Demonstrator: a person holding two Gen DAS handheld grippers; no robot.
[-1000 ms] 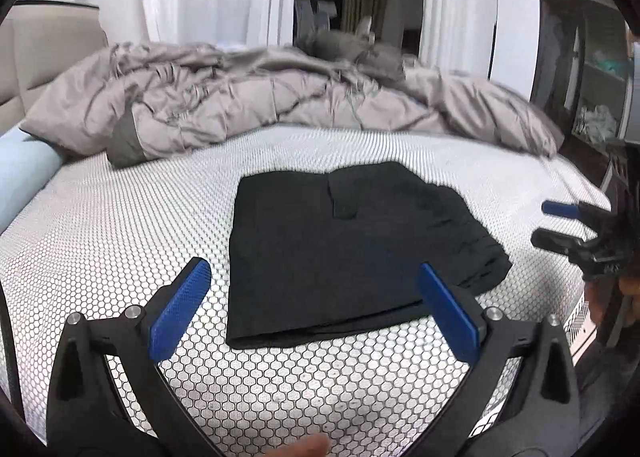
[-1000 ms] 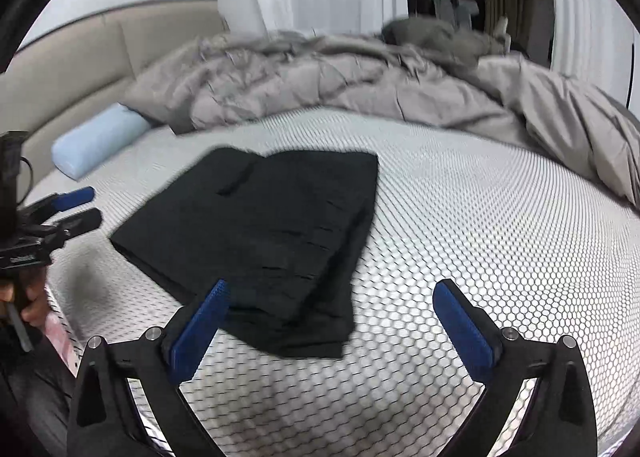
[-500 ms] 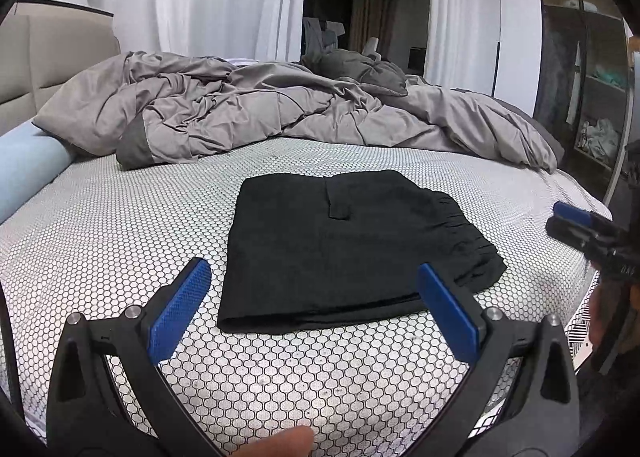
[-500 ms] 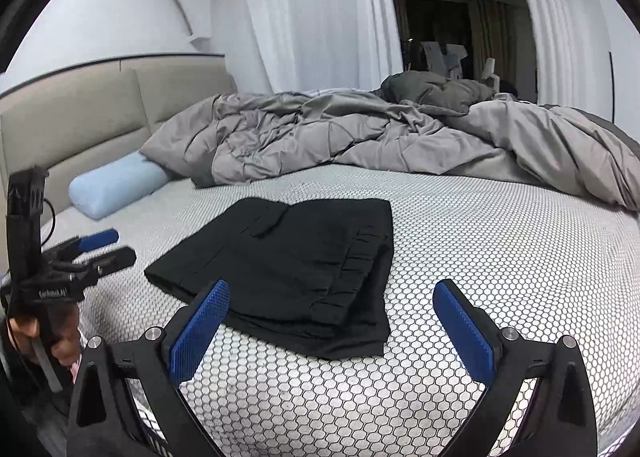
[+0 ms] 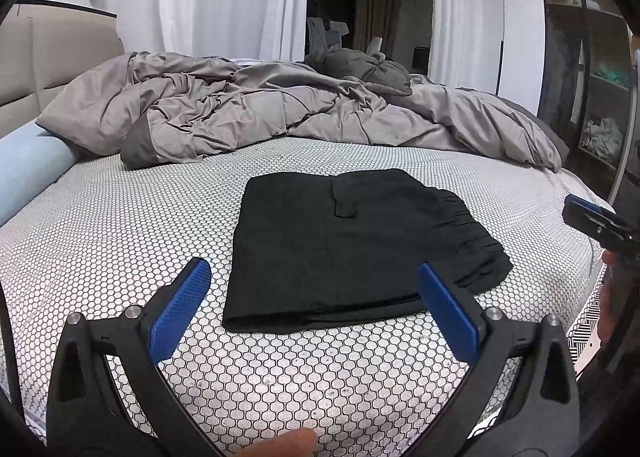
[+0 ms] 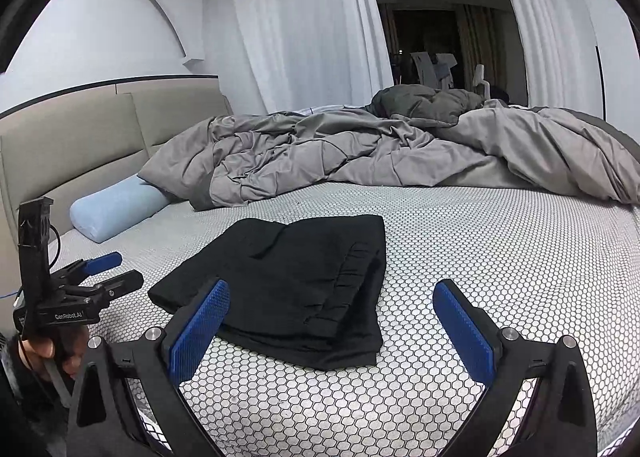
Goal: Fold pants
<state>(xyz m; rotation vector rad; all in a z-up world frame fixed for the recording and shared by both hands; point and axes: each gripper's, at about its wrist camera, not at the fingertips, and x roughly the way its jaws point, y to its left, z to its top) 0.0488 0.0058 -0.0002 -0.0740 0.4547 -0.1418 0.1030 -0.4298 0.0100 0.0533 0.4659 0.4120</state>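
Observation:
The black pants (image 5: pixel 352 245) lie folded into a flat rectangle on the honeycomb-patterned bed sheet (image 5: pixel 100 241); they also show in the right wrist view (image 6: pixel 296 285). My left gripper (image 5: pixel 316 297) is open and empty, held above the near edge of the bed, short of the pants. My right gripper (image 6: pixel 332 317) is open and empty, above the near right corner of the pants. The right gripper shows at the right edge of the left wrist view (image 5: pixel 596 221). The left gripper shows at the left of the right wrist view (image 6: pixel 108 271).
A crumpled grey duvet (image 5: pixel 280 117) fills the far half of the bed. A light blue bolster pillow (image 6: pixel 116 209) lies by the beige headboard (image 6: pixel 80 137). White curtains and a dark doorway stand behind. A dark cabinet (image 5: pixel 588 97) stands at the right.
Both grippers have pulled back and lifted away from the pants, staying open. The pants lie still in their folded shape.

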